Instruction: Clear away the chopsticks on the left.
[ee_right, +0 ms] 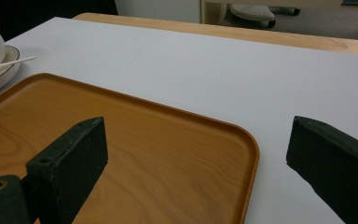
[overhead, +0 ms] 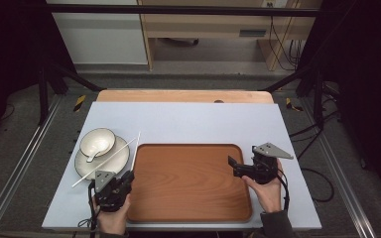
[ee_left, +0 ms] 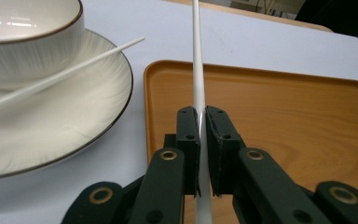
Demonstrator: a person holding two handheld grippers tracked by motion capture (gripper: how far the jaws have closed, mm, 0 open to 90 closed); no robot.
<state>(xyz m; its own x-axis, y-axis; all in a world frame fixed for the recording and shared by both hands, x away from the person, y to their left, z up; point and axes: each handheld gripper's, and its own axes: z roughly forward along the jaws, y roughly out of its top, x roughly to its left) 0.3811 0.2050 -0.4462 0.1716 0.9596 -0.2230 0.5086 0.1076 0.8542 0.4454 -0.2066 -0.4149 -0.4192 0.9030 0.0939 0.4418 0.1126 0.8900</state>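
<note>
Chopstick: a thin, smooth white chopstick (ee_left: 198, 88) is lying along the left edge of the wooden tray (overhead: 188, 183), pointing far.
Left gripper: the left gripper (ee_left: 202, 122) is pinching the chopstick's near end between its fingers.
Right gripper: the right gripper (ee_right: 196, 158) is hovering at the tray's right edge, fingers standing wide apart.
Second chopstick: it (overhead: 104, 162) is resting across the plate (overhead: 113, 163) beside the bowl (overhead: 97, 142).
Tabletop: the pale tabletop (overhead: 188, 124) is carrying everything.
Room: grey floor (overhead: 20, 144) is surrounding it.

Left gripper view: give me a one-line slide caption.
Left gripper jaws shut on a white chopstick at the wooden tray's edge, beside a bowl on a plate.
</note>
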